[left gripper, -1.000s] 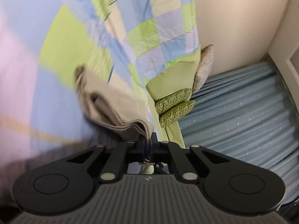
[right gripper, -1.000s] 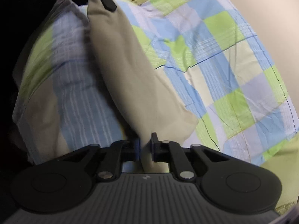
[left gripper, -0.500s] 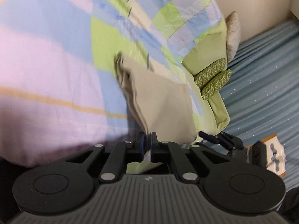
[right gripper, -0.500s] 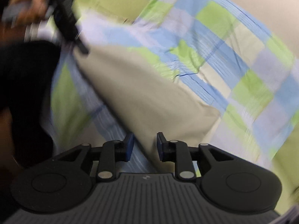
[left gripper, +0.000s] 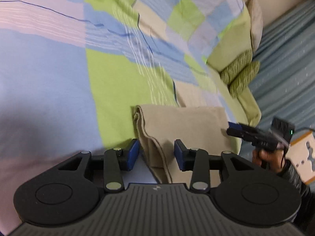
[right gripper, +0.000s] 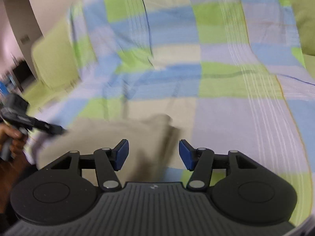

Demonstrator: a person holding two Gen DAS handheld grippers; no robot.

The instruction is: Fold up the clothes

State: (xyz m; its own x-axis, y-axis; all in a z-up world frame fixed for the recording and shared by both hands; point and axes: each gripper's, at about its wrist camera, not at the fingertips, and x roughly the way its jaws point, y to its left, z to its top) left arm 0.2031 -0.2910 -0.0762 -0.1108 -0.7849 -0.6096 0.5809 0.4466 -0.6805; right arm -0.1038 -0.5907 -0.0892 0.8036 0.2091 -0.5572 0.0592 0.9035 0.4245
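On the checked bedspread [left gripper: 122, 63] (blue, lime green, lilac and cream squares with thin white pinstripes) lies the folded beige garment [left gripper: 183, 129], flat, its stacked layered edge turned toward the left-hand side of the left wrist view; the same beige garment shows blurred in the right wrist view, low and centre. The left gripper [left gripper: 157, 153] has its blue-padded fingers [left gripper: 132, 153] spread wide, one either side of the garment's near folded edge and pinching nothing; whether the pads touch the cloth I can't tell. The right gripper [right gripper: 153, 154] is spread wide too, with the beige cloth and a dark shadow showing between the fingers, nothing clamped; its tips show up again in the left view at the garment's far right corner, either just touching it or right beside it (too blurry to call). A green patterned cushion [left gripper: 239, 74] sits at the bedspread's edge, next to a plain green one [left gripper: 228, 49]; beyond them hangs a blue-grey pleated curtain [left gripper: 285, 63]. No readable writing anywhere; only a small embossed logo mark on each gripper body, plus a tiny green light on the right gripper's camera block.
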